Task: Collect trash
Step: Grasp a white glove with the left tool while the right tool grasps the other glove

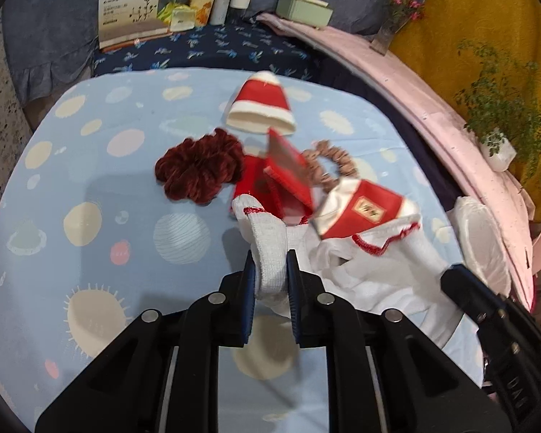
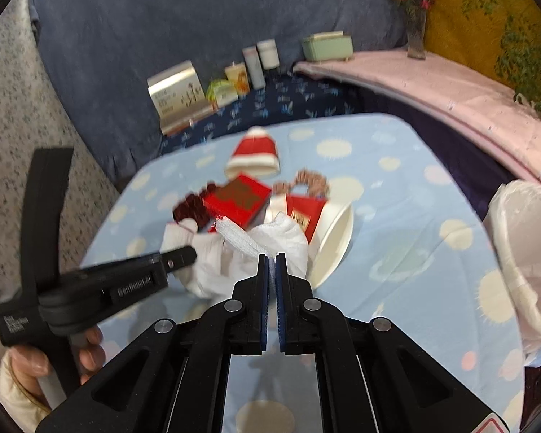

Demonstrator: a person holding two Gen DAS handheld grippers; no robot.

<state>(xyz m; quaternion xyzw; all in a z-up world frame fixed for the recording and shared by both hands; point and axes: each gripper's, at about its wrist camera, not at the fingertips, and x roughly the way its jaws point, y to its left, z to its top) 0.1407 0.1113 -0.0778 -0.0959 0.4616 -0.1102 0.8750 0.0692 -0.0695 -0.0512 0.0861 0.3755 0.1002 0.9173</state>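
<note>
- Left gripper [image 1: 270,270] clamped on the near edge of a white rag [image 1: 267,249]; right gripper [image 2: 272,270] pinching the same rag's other edge.
- Rag soft, light, floppy; best gripped at the red-stitched hem.
- Sitting mid-table [image 1: 90,252], toward 12 o'clock: two red cartons [image 1: 364,213], two hair scrunchies [image 1: 198,166], one red-and-white cup [image 1: 259,104].

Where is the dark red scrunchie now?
In the left wrist view the dark red scrunchie lies on the blue tablecloth, left of the red box and below-left of the red-and-white cup.
</note>
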